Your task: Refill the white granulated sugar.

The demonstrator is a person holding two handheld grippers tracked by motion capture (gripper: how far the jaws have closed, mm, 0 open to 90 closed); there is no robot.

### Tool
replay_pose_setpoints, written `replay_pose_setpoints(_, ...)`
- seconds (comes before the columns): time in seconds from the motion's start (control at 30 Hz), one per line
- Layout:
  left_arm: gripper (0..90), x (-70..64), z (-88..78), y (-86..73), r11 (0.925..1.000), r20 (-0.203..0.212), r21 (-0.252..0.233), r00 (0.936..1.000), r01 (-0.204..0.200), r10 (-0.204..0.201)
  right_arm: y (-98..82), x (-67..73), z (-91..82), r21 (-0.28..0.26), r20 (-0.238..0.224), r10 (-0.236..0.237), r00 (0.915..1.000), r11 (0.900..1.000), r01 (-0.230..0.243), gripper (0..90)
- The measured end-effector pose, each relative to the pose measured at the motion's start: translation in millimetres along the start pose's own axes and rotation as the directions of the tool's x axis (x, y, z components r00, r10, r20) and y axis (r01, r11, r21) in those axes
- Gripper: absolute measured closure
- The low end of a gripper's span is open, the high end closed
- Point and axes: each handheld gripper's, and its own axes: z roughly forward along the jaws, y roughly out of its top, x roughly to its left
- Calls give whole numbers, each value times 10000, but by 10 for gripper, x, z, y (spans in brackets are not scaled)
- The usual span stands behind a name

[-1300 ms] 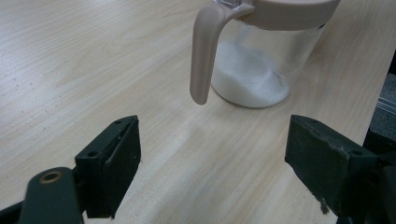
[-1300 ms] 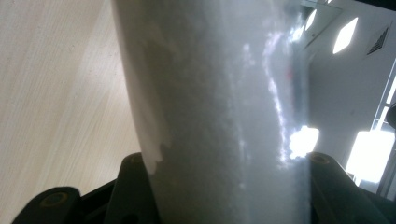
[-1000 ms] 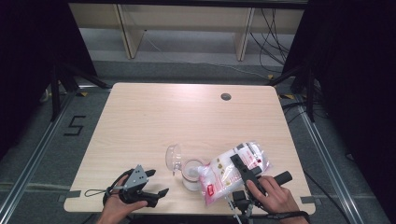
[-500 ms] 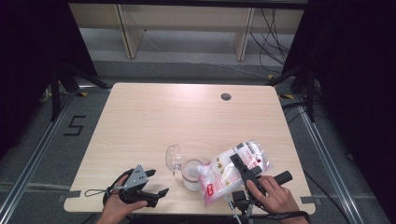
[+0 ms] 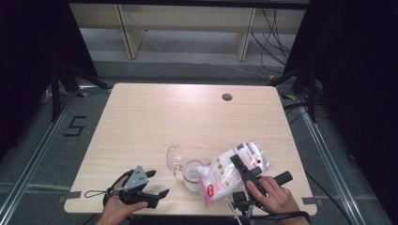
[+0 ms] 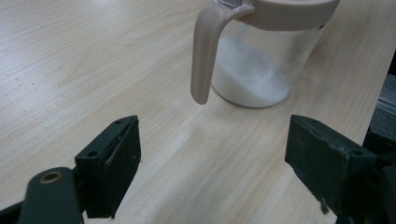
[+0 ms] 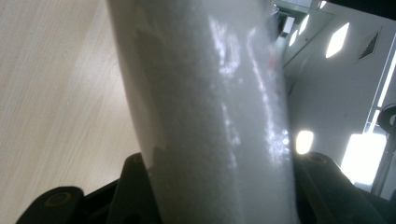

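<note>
Pouring underway near tabletop's front edge: right gripper (image 5: 241, 169) clamps tilted bag (image 5: 233, 171) over jar (image 5: 192, 174), part-filled; left gripper (image 5: 152, 183) wide, empty.

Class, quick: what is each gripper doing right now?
Left gripper: open, holding nothing.
Right gripper: closed on the bag of white grains.

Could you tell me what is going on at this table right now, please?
A person is pouring white granules from a plastic bag into a clear jar near the table's front edge. The right gripper is clamped on the bag, tipped with its corner over the jar's mouth. The jar, with its beige handle and lid flipped open, already holds a layer of granules. The left gripper rests open beside it, holding nothing.
</note>
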Motion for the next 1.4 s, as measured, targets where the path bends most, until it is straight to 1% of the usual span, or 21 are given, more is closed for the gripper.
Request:
replay_pose_setpoints(0.07, 180, 2, -4, 0, 10000, 4, 14, 10000, -47, 47, 4, -5, 8, -56, 78, -98, 9999, 9999, 98, 592)
replay_pose_setpoints(0.13, 181, 1, -5, -2, 10000, -13, 7, 10000, 7, -7, 6, 10, -1, 45, 21, 123, 9999, 9999, -123, 593)
replay_pose_setpoints(0.2, 181, 5, -14, -6, 10000, -60, 40, 9999, -91, 92, 11, 0, 1, -24, 100, 22, 9999, 10000, -21, 593)
replay_pose_setpoints(0.23, 181, 1, -8, -7, 10000, -47, -39, 10000, -18, 18, 11, -1, -3, 3, 92, 67, 9999, 10000, -67, 594)
replay_pose_setpoints(0.27, 180, 11, -20, -6, 9998, -113, 74, 9998, -164, 165, 15, -8, -11, 86, -29, 90, 10000, 9999, -89, 594)
replay_pose_setpoints(0.33, 181, 6, -21, -8, 9999, -111, 3, 9999, -126, 126, 16, -26, -2, -32, 15, -79, 10000, 10000, 79, 595)
replay_pose_setpoints(0.37, 180, 11, -27, -6, 9998, -92, 58, 9998, -186, 186, 16, -22, -1, -52, 41, -33, 10000, 10000, 33, 596)
replay_pose_setpoints(0.4, 181, 20, -23, -7, 9996, -52, -37, 9996, -277, 277, 18, -30, 5, -110, 104, -134, 9999, 9998, 135, 596)
replay_pose_setpoints(0.47, 180, 22, -35, -6, 9995, -115, 84, 9995, -308, 309, 18, -26, 9, -132, 166, -131, 9998, 9998, 133, 598)
replay_pose_setpoints(0.53, 181, 23, -35, -8, 9995, -120, 72, 9994, -317, 318, 17, 1, 1, -9, 64, 189, 9998, 9998, -189, 599)
replay_pose_setpoints(0.57, 180, 23, -35, -9, 9995, -119, 71, 9994, -319, 319, 17, 1, 3, -29, 64, 195, 9998, 9998, -195, 600)
replay_pose_setpoints(0.6, 180, 24, -35, -10, 9995, -87, 74, 9995, -307, 308, 21, 5, 1, 1, 75, 356, 9993, 9994, -356, 601)
replay_pose_setpoints(0.63, 181, 35, -38, -11, 9990, -143, 186, 9991, -399, 402, 18, -11, 3, -68, 85, 129, 9999, 9999, -128, 603)
replay_pose_setpoints(0.67, 181, 17, -35, -15, 9999, -106, 106, 9999, -113, 114, 20, -31, 7, -107, 23, -52, 10000, 9999, 52, 603)
replay_pose_setpoints(0.7, 181, 13, -34, -16, 9999, -87, 67, 9999, -94, 94, 18, -33, 9, -140, 41, -105, 9999, 9998, 106, 605)
replay_pose_setpoints(0.8, 181, 15, -29, -17, 9999, -82, 46, 9999, -104, 104, 13, -37, 7, -132, 50, -151, 9999, 9998, 151, 607)
replay_pose_setpoints(0.93, 181, 10, -28, -19, 9999, -121, 60, 9999, -105, 106, 8, -16, -9, 30, -43, 191, 9998, 9998, -191, 611)
replay_pose_setpoints(1.03, 181, 7, -25, -19, 10000, -76, -5, 9999, -67, 67, 6, -16, -11, 27, -37, 178, 9998, 9998, -178, 614)
replay_pose_setpoints(1.17, 181, 21, -33, -18, 9997, -144, 131, 9997, -188, 190, 5, -30, -10, -6, 27, 4, 10000, 10000, -4, 617)
replay_pose_setpoints(1.2, 181, 14, -29, -18, 9999, -102, 58, 9999, -109, 109, 3, -25, -8, -48, 127, 36, 9999, 10000, -35, 618)
replay_pose_setpoints(1.4, 181, 10, -30, -18, 9999, -124, 55, 9999, -117, 118, -3, -16, -7, -93, 171, 96, 9998, 9999, -94, 625)
